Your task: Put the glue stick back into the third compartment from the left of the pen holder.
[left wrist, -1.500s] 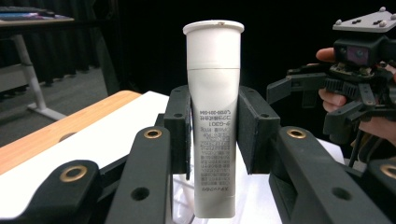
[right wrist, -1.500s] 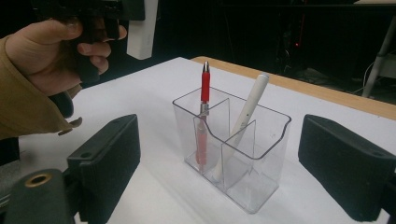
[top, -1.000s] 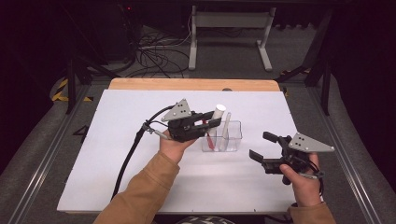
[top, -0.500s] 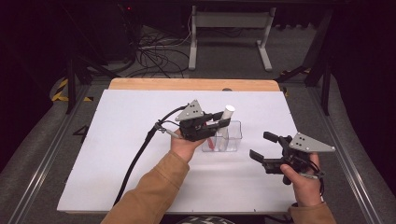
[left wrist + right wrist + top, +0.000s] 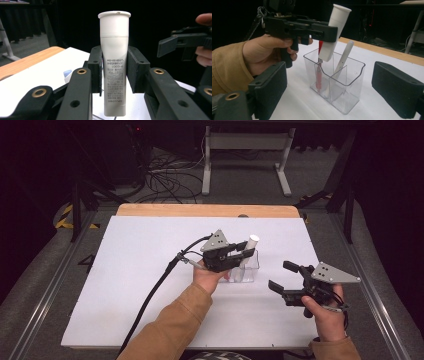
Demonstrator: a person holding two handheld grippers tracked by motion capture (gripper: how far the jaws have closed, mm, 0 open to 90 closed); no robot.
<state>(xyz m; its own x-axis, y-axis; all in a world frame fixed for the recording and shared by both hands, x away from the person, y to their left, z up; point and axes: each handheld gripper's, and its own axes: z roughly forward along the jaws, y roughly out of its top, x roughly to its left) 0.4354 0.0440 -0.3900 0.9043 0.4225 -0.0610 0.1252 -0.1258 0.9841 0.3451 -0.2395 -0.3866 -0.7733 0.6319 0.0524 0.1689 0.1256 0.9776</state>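
My left gripper [image 5: 248,254] is shut on a white tube [image 5: 114,62], cap end up and tilted. In the right gripper view the tube [image 5: 335,30] has its lower end at about rim height of a clear divided organizer [image 5: 347,75], over the compartment with a red pen [image 5: 319,75]. A white pen [image 5: 343,60] leans in the neighbouring compartment. In the high view the organizer [image 5: 247,272] sits right of the table's middle. My right gripper [image 5: 282,276] is held to its right, open and facing it, with nothing between its pads [image 5: 397,87].
The white board [image 5: 125,285] covers the table, with a wooden strip [image 5: 200,210] along the far edge. The left gripper's black cable [image 5: 155,290] trails across the board toward the near edge. Beyond the table are dark floor, cables and a metal stand.
My left gripper has carried the tube to the right and a little down, so that it now hangs over the organizer. The right hand has stayed where it was.
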